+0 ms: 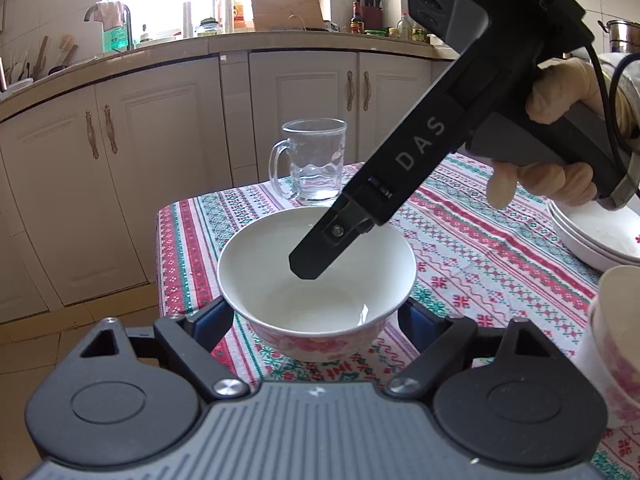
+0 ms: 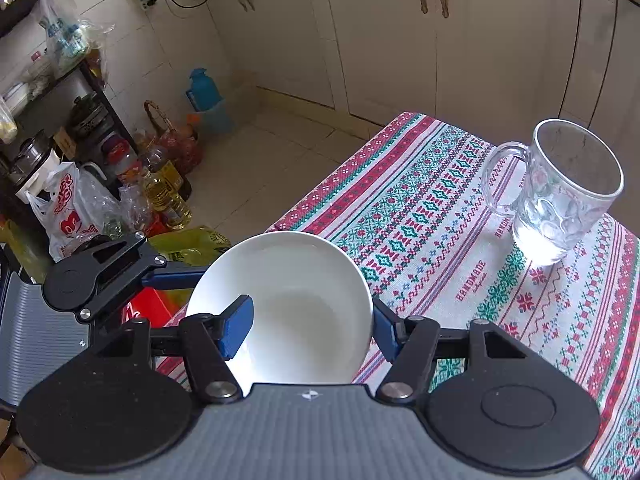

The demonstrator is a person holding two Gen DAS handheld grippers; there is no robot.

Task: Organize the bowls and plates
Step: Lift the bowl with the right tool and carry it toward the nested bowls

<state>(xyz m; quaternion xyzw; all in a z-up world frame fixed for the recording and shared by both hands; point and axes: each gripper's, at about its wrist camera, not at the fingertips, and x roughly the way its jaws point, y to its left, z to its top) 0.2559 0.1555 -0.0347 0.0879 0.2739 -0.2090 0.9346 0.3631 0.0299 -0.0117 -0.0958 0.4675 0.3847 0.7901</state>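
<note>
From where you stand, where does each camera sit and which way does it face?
Left wrist: on the left gripper, facing across to the cabinets; its fingers flank the bowl; the right gripper and hand show.
Right wrist: on the right gripper, looking steeply down into the bowl; its fingers straddle the rim; the left gripper shows.
Shared: bowl, glass mug, tablecloth.

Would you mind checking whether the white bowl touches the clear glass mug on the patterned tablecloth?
Apart. The right wrist view shows a wide stretch of tablecloth between the white bowl and the glass mug.
</note>
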